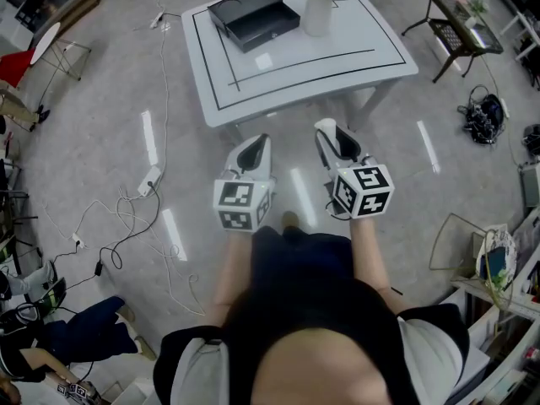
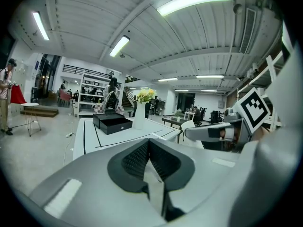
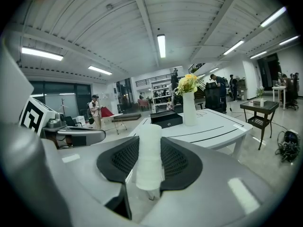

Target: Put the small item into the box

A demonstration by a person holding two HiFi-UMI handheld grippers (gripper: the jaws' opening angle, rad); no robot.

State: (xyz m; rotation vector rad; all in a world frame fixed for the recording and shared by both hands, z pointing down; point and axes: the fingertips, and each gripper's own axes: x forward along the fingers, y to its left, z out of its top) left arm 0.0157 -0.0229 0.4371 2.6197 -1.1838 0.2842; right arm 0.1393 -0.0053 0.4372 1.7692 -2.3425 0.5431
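The black box point(image 1: 253, 17) lies open at the far left of a white table point(image 1: 321, 66), beside a white vase point(image 1: 318, 11) of flowers. Both grippers hover over the floor just short of the table's near edge. My right gripper point(image 3: 150, 141) is shut on a small white cylinder point(image 3: 149, 155) that stands upright between its dark pads; the box point(image 3: 166, 118) lies ahead of it. My left gripper point(image 2: 147, 143) has its pads meeting at the tips with nothing between them. In the head view the left gripper point(image 1: 257, 142) and right gripper point(image 1: 333, 129) sit side by side.
Cables point(image 1: 126, 218) and a power strip point(image 1: 152, 180) trail over the floor at the left. A dark side table point(image 1: 460, 19) stands at the far right, with a cable bundle point(image 1: 483, 118) below it. A person point(image 3: 96, 111) stands in the distance.
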